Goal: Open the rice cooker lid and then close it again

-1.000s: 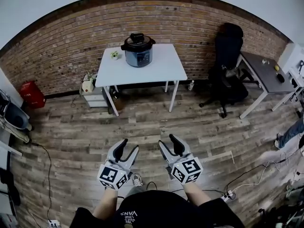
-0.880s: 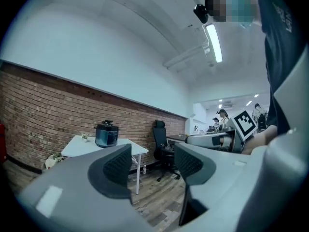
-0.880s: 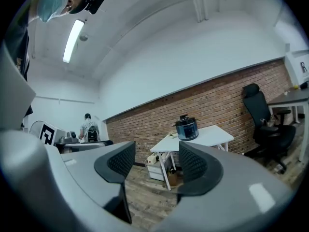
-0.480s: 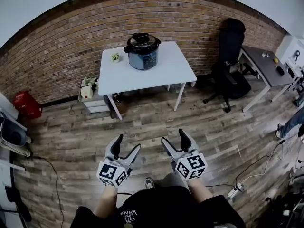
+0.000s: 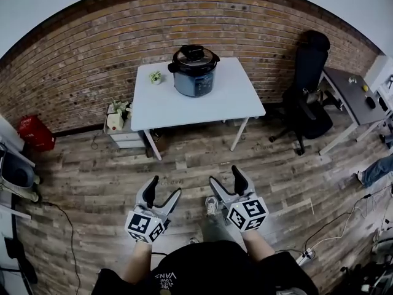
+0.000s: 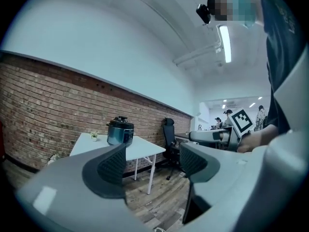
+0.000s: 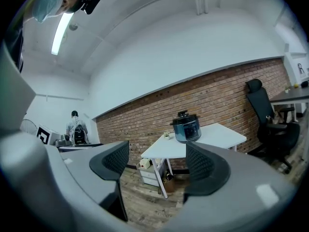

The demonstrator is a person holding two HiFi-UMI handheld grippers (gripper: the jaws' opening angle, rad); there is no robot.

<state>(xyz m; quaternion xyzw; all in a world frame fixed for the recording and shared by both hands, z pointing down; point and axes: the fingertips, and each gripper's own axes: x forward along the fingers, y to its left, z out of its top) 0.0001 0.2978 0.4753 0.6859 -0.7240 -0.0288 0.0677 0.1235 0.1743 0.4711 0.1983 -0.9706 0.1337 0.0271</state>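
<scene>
The dark rice cooker point(image 5: 194, 70) stands with its lid down at the back of a white table point(image 5: 202, 106) against the brick wall. Both grippers hang over the wooden floor, well short of the table. My left gripper point(image 5: 164, 188) is open and holds nothing. My right gripper point(image 5: 225, 177) is open and empty as well. In the left gripper view the rice cooker point(image 6: 120, 131) shows far off above the spread jaws of the left gripper point(image 6: 152, 163). The right gripper view frames the rice cooker point(image 7: 186, 126) between and above the pads of the right gripper point(image 7: 157, 166).
A small potted plant point(image 5: 156, 77) sits left of the cooker. A white drawer unit point(image 5: 123, 134) stands by the table's left legs. To the right are a black office chair point(image 5: 310, 85) and a grey desk point(image 5: 350, 94). Cables and a power strip point(image 5: 305, 255) lie lower right.
Both grippers' jaws have spread wider. The table and cooker have grown larger and shifted right in the head view as I moved toward them.
</scene>
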